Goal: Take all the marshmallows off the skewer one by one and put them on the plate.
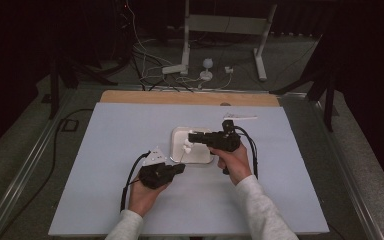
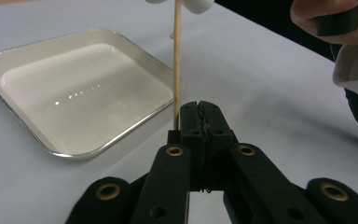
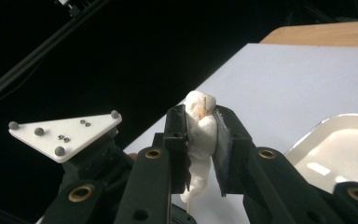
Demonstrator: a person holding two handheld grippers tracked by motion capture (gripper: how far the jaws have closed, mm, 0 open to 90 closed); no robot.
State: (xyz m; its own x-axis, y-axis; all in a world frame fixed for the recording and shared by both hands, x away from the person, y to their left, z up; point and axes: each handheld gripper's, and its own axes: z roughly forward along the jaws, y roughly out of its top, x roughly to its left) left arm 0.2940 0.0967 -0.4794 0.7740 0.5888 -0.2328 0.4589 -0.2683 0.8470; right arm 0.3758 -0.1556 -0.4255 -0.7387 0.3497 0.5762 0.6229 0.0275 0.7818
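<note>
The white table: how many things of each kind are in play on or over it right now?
Tray: 1
Wooden skewer: 1
Marshmallows: cannot tell how many; pressed together, counted as 1 clump
Claws: 2, left claw and right claw
Total: 5

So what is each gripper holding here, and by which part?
The left gripper pinches the wooden skewer at its lower end. The right gripper squeezes the white marshmallow threaded on the skewer's top, by its sides.

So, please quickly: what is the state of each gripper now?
Left gripper: closed, holding the wooden skewer.
Right gripper: closed on the marshmallows threaded on that skewer.
</note>
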